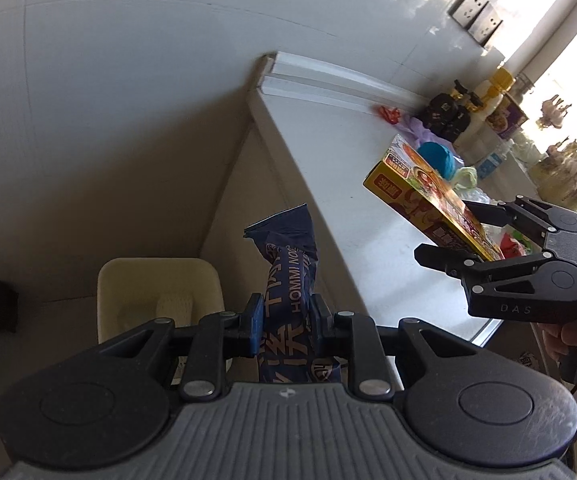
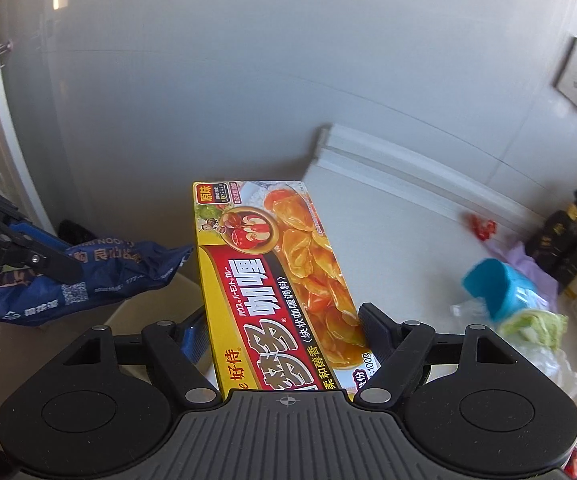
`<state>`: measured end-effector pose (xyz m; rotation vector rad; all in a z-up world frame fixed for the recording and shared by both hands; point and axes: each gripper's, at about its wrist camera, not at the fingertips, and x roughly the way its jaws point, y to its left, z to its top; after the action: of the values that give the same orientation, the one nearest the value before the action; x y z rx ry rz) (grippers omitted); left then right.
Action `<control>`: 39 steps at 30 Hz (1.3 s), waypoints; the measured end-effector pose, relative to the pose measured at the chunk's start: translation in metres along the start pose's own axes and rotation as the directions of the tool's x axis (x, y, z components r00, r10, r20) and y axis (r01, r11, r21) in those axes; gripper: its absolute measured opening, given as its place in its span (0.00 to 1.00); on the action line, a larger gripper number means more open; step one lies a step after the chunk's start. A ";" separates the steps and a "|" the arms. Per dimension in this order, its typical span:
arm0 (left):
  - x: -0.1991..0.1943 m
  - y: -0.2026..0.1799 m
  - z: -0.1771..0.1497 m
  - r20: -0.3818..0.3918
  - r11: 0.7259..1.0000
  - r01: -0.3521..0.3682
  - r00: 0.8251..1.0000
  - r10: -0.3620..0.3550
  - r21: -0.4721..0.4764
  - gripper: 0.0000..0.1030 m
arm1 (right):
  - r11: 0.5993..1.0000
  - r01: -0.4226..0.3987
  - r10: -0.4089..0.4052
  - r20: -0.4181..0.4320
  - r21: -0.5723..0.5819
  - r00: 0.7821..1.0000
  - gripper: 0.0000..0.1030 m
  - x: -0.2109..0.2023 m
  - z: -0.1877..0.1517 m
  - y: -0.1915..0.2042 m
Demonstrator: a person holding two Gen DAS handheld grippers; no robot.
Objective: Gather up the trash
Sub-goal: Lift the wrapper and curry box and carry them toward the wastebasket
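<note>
Beyond the white surface [image 1: 328, 168] edge stands a cream bin [image 1: 160, 300]. The left tongs [image 1: 286, 318] pinch a blue wrapper [image 1: 288, 280]; the right tongs [image 2: 284, 332], spread wide, clamp a curry box [image 2: 272, 272]. Next, likely release both above the bin.

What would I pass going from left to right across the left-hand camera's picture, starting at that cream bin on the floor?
Cream bin → blue snack wrapper pinched in the left gripper → white counter's edge → yellow curry box → right gripper clamped on that box.
</note>
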<state>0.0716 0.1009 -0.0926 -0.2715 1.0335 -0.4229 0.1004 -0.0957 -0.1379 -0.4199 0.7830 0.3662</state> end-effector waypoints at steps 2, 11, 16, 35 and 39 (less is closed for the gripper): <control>0.000 0.013 -0.005 -0.001 0.999 -0.018 1.000 0.018 -0.040 0.21 | 1.000 -0.021 0.021 -0.005 -0.020 1.000 0.76 0.007 0.004 0.013; 0.008 0.061 -0.024 -0.036 0.980 -0.107 0.994 0.102 -0.167 0.21 | 0.985 -0.102 0.092 -0.079 -0.137 0.993 0.76 0.047 0.018 0.073; 0.023 0.086 -0.035 -0.077 0.963 -0.140 0.989 0.125 -0.228 0.21 | 0.972 -0.123 0.093 -0.151 -0.199 0.984 0.76 0.077 0.021 0.102; 0.121 0.169 -0.058 -0.238 0.902 -0.197 0.965 0.109 -0.384 0.21 | 0.911 -0.161 -0.022 -0.432 -0.380 0.901 0.76 0.203 0.004 0.183; 0.149 0.176 -0.053 -0.267 0.888 -0.216 0.957 0.111 -0.405 0.21 | 0.890 -0.177 -0.055 -0.485 -0.420 0.873 0.76 0.231 -0.004 0.192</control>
<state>0.1281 0.1877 -0.3053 -0.5346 1.3739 -0.0644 0.1596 0.1040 -0.3543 -0.9570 1.2119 0.5172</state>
